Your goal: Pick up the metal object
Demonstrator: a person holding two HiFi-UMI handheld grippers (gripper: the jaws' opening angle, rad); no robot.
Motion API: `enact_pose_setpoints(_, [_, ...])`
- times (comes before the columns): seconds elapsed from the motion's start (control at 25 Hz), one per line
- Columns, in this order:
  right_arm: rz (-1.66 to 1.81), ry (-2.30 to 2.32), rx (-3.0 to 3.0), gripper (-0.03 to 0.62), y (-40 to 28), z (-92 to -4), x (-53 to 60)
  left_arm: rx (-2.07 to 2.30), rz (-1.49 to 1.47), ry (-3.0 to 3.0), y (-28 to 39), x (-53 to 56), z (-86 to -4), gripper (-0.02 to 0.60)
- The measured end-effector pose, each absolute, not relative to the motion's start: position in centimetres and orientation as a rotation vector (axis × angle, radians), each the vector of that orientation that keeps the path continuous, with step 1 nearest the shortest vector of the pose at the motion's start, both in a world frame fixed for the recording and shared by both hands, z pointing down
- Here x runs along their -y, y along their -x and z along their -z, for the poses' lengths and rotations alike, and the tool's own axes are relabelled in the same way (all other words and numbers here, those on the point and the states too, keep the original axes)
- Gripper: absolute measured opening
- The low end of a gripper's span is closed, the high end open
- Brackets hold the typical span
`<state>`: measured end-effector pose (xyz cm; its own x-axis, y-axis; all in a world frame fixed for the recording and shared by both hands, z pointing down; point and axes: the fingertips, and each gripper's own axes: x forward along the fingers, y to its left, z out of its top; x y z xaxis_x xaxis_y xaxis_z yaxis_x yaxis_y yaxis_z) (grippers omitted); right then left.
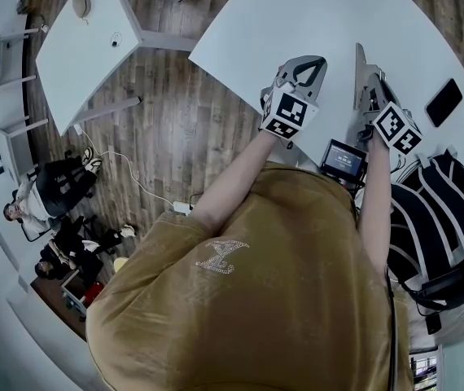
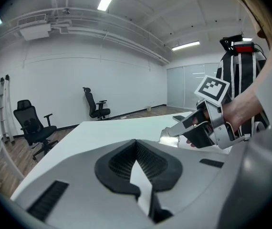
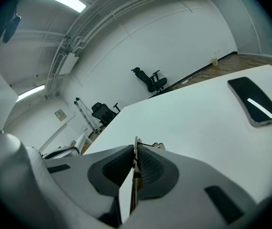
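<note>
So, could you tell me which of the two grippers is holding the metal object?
The right gripper: its jaws are shut on the thin metal object. The left gripper is shut too, but holds nothing.

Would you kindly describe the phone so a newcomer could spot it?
Start at the big white table. Right of the right hand-held gripper the phone lies flat. It is black, unlike the silvery metal sheet that gripper holds.
</note>
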<state>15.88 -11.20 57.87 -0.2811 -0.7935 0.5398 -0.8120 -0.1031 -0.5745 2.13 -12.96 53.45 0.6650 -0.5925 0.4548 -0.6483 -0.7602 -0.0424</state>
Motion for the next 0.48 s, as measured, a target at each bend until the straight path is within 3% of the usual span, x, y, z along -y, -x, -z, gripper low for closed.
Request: enact_pose_setpoints(0.48, [-1.326,-1.914,2.153,0.031,-15.4,-55.8,10.8,1.028,-0.664,-2.755,-1.7,12.8,-52.9,0.007])
